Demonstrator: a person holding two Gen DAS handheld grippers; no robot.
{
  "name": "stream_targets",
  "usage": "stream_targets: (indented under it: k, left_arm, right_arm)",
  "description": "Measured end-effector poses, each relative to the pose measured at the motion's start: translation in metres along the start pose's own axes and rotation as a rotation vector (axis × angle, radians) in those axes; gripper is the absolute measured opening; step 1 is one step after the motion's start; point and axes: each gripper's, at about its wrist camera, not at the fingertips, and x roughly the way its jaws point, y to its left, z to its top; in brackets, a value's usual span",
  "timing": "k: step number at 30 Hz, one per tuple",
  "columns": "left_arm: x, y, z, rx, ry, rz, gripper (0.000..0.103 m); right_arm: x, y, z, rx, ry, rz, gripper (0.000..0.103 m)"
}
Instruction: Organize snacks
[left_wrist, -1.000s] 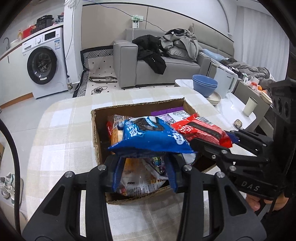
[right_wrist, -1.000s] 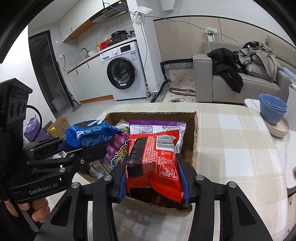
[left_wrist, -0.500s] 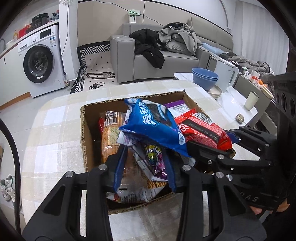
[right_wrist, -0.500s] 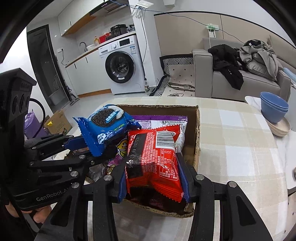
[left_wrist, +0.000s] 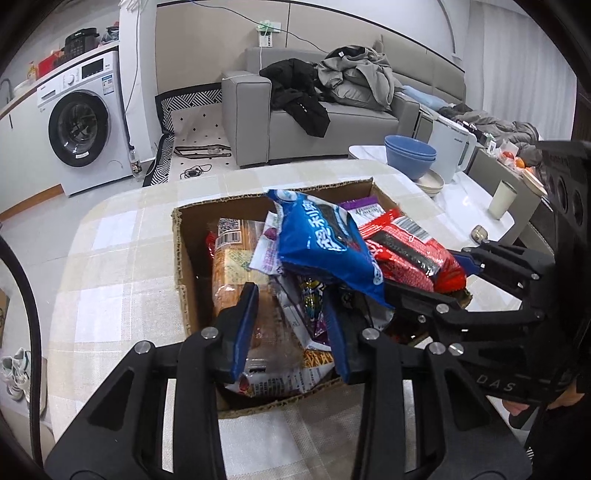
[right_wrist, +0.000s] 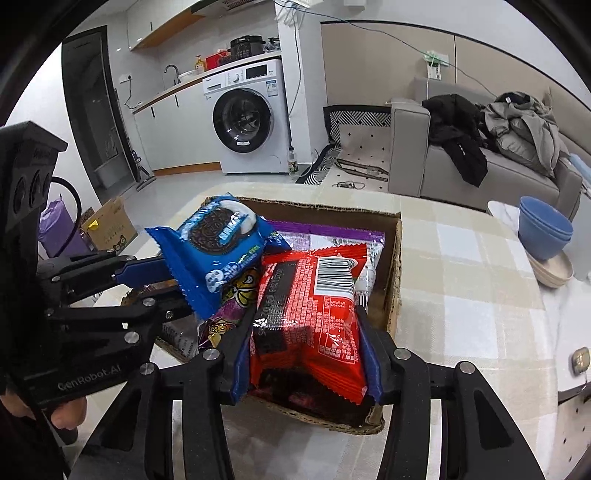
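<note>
A cardboard box (left_wrist: 177, 258) (right_wrist: 395, 280) of snacks stands on the checked table (left_wrist: 110, 277). My left gripper (left_wrist: 290, 295) (right_wrist: 181, 286) is over the box's near left part, shut on the lower end of a blue cookie packet (left_wrist: 321, 243) (right_wrist: 221, 251). The packet tilts steeply upward and leans toward the red one. My right gripper (right_wrist: 306, 310) (left_wrist: 428, 273) has a red snack packet (right_wrist: 306, 317) (left_wrist: 406, 251) between its pads above the box's near right corner. Its jaws are opening, and the pads still touch the packet's sides.
In the box lie an orange packet (left_wrist: 232, 266) and purple packets (right_wrist: 332, 236). Stacked blue bowls (left_wrist: 410, 155) (right_wrist: 545, 229), a white kettle (left_wrist: 450, 151) and a cup (left_wrist: 502, 199) stand on the white surface to the right. A sofa and a washing machine are beyond the table.
The blue packet has swung from lying flat across the left fingers to standing tilted up over the box. The right jaws have spread slightly around the red packet.
</note>
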Motion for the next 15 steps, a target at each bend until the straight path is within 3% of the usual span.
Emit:
stream_targets:
  k: [2,6,8,15]
  left_arm:
    - [-0.006,0.002,-0.001,-0.005,-0.005,-0.003,0.034]
    - [-0.018,0.004,-0.002,-0.002,-0.02,0.008,0.038]
    - [-0.024,0.006,-0.003,-0.009,-0.025,0.003,0.045]
    - [-0.047,0.013,-0.009,-0.021,-0.054,0.017,0.077]
  right_arm:
    - [-0.005,-0.002,0.0,0.0,-0.017,-0.007,0.066]
    - [-0.013,-0.004,-0.001,0.0,-0.041,0.008,0.072]
    - [-0.017,-0.005,-0.002,-0.002,-0.046,-0.003,0.083]
    - [-0.027,-0.01,-0.008,0.012,-0.062,-0.001,0.094]
